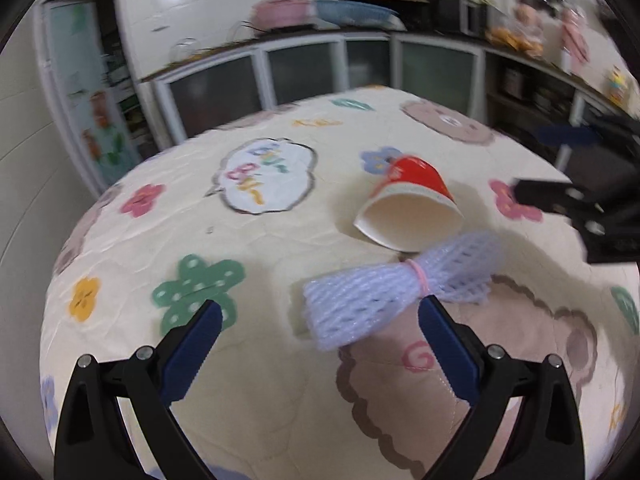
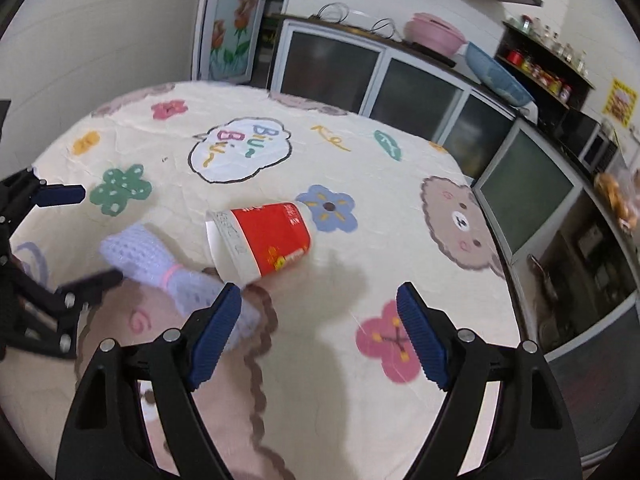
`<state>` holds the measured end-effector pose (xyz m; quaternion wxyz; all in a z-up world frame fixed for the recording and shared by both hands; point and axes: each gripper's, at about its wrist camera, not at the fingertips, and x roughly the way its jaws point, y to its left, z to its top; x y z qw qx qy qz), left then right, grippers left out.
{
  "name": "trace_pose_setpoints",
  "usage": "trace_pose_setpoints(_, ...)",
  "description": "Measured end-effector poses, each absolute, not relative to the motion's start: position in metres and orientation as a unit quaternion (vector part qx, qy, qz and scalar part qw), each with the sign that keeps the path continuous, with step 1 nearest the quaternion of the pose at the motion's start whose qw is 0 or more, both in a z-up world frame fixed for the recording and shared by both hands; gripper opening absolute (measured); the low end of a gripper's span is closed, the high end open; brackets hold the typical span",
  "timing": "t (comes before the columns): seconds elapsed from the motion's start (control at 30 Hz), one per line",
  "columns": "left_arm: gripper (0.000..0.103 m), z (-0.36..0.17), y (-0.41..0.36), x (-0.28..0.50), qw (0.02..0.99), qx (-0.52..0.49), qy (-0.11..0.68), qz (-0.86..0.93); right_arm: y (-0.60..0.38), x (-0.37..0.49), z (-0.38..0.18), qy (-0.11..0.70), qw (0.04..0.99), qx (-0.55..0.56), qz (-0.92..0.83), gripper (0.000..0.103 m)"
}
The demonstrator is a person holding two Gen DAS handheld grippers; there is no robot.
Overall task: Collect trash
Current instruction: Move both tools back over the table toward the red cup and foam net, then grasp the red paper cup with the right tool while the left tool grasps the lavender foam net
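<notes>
Red-and-white paper cup (image 2: 260,240) lies tipped on the cartoon tablecloth (image 2: 360,152), its mouth touching a lilac foam net (image 1: 384,296) banded in pink just nearer. Left gripper (image 1: 320,320) and right gripper (image 2: 320,312) hover apart and empty, likely lining up grabs.

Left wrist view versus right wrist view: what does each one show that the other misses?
Only the left wrist view shows the inside of the paper cup, its open mouth facing the camera, and the dolls on the far counter.

Only the right wrist view shows the cup's red printed side and the pink flower on the cloth between the right gripper fingers.

Both show the cup on its side, the foam net tied with a pink band beside it, the tablecloth, both grippers open and empty, and the left gripper.
</notes>
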<state>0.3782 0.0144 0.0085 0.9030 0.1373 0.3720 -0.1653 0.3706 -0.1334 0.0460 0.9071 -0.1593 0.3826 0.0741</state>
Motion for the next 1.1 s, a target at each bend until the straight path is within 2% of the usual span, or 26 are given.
trace_pose_setpoints(0.2,0.095,0.005,0.005,0.387,0.878,0.19,0.376,-0.226,-0.118,0.397,0.037,0.42,0.885,-0.175,0.1,0.076)
trace_pose_setpoints(0.67,0.095,-0.013,-0.024,0.425,0.838,0.197,0.405,-0.307,-0.102,0.434,0.014,0.465,0.862,-0.177,0.102,0.075)
trace_pose_setpoints(0.8,0.092,-0.02,-0.026,0.431,0.834,0.184,0.411,-0.32,-0.107,0.442,0.007,0.483,0.854,-0.163,0.101,0.061)
trace_pose_setpoints(0.87,0.08,-0.022,-0.028,0.432,0.829,0.182,0.413,-0.33,-0.11,0.444,0.005,0.489,0.852,-0.155,0.103,0.05)
trace_pose_setpoints(0.9,0.074,-0.023,-0.029,0.433,0.826,0.179,0.415,-0.336,-0.11,0.445,0.003,0.493,0.85,-0.152,0.103,0.039)
trace_pose_setpoints(0.93,0.072,-0.023,-0.03,0.433,0.825,0.178,0.415,-0.34,-0.111,0.445,0.002,0.498,0.848,-0.147,0.105,0.029)
trace_pose_setpoints(0.97,0.061,-0.023,-0.031,0.432,0.823,0.178,0.414,-0.345,-0.112,0.446,0.002,0.501,0.847,-0.141,0.106,0.025)
trace_pose_setpoints(1.1,0.044,-0.021,-0.033,0.432,0.822,0.17,0.41,-0.356,-0.114,0.446,0.001,0.502,0.848,-0.133,0.107,0.01)
